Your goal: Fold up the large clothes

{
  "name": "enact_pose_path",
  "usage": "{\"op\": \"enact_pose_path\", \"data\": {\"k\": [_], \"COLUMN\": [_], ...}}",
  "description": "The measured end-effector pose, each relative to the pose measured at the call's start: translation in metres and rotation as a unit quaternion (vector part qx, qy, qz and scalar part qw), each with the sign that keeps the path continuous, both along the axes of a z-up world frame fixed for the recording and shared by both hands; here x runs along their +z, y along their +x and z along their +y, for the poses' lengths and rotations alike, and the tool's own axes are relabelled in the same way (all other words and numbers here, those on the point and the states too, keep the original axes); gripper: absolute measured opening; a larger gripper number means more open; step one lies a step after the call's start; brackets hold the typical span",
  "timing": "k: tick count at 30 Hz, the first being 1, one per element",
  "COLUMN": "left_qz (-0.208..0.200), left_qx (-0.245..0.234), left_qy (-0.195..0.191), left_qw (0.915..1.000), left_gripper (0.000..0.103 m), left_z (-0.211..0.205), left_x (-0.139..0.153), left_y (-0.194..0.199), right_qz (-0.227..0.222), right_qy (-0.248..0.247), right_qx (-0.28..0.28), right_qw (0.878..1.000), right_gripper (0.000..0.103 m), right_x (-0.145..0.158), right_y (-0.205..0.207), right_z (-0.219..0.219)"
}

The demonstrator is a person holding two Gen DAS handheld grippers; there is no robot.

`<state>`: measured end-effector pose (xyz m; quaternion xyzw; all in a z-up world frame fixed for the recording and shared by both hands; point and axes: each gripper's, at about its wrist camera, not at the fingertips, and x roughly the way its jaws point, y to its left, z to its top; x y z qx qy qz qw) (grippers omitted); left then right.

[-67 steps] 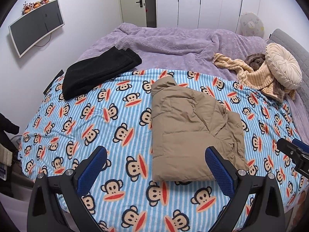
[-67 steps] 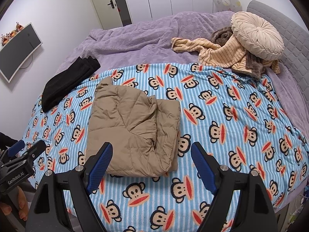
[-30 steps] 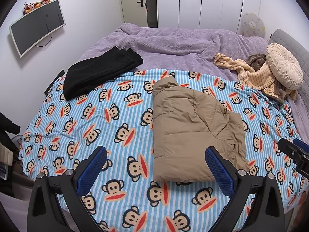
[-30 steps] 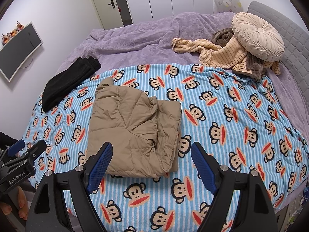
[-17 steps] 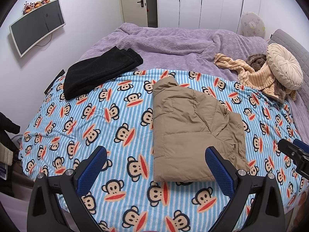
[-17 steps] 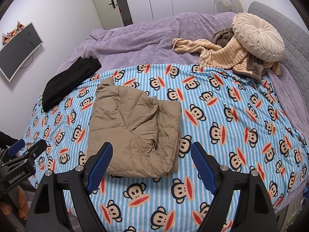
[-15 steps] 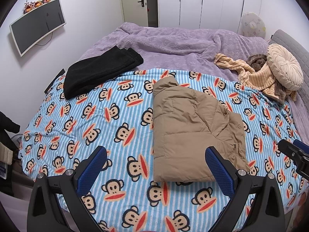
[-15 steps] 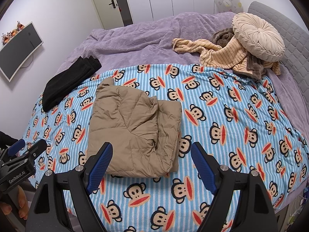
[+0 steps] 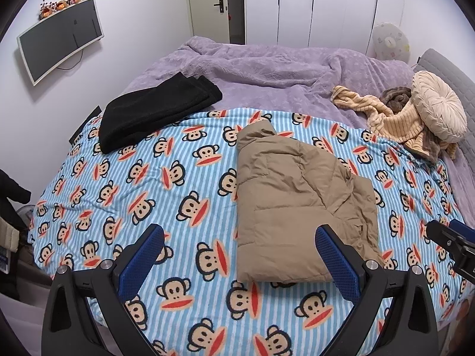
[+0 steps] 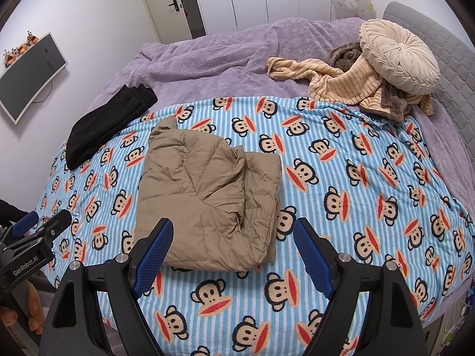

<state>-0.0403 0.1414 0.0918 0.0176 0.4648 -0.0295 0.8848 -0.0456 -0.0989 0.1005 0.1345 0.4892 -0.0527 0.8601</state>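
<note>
Tan quilted puffer jacket, folded into a thick rectangular bundle, lies on the blue-and-white striped blanket printed with monkey faces, slightly right of centre in the left wrist view and left of centre in the right wrist view. At the bottom of the left wrist view the left gripper has its two blue-padded fingers spread wide with nothing between them, above the blanket's near edge, one pad in front of the jacket's lower right corner. At the bottom of the right wrist view, the right gripper likewise has its fingers wide apart and empty, framing the jacket's near edge without touching it. A folded black garment rests at the upper left, partly on the purple fuzzy bedspread. At the upper right, a cream round pleated cushion sits on a rumpled yellow striped cloth. A wall-mounted dark screen hangs at the upper left.
</note>
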Motion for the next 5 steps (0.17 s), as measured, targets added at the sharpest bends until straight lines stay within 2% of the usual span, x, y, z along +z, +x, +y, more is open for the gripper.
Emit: {"op": "enact_pose_path", "data": {"k": [5], "left_qz": [-0.006], "left_qx": [-0.008], "left_qy": [0.002], "left_qw": [0.9999], "left_gripper": [0.102], "left_z": [-0.0069], "left_x": [0.0033], "left_y": [-0.002], "right_qz": [-0.001], "right_qy": [0.0], "right_qx": [-0.002], "right_qw": [1.0], "right_gripper": [0.085], "right_x": [0.0001], "right_y": [-0.0001], "right_z": [-0.0005]}}
